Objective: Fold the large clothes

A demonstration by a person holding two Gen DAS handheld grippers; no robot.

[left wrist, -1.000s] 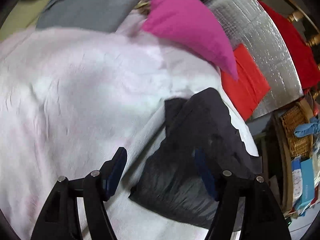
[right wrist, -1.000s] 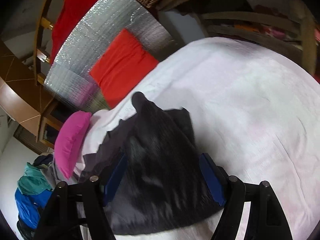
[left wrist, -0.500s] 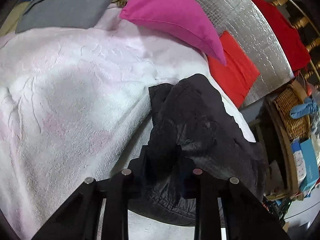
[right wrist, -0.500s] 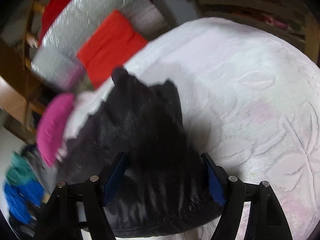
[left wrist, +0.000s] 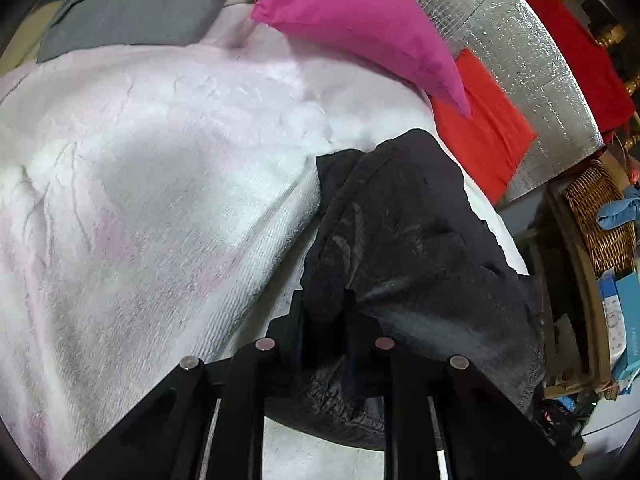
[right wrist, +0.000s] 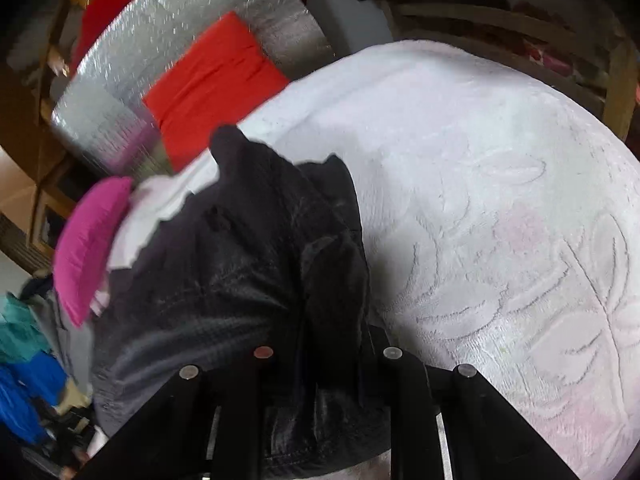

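A black garment (left wrist: 404, 232) lies bunched on a white-pink blanket (left wrist: 160, 184) that covers the bed. My left gripper (left wrist: 325, 308) is shut on a fold at the garment's near edge. In the right wrist view the same black garment (right wrist: 224, 264) fills the lower left, and my right gripper (right wrist: 332, 320) is shut on another fold of it. The cloth hides the fingertips of both grippers.
A magenta pillow (left wrist: 360, 20) and a red cushion (left wrist: 484, 124) lie beyond the garment against a silver foil panel (left wrist: 532, 60). Grey cloth (left wrist: 132, 4) lies at the far left. A wicker basket (left wrist: 600, 216) stands off the bed's right side. The blanket (right wrist: 500, 220) stretches right of the garment.
Both grippers were open around the garment one second ago. The left one shut on a fold half a second ago; the right one has shut on the cloth since then.
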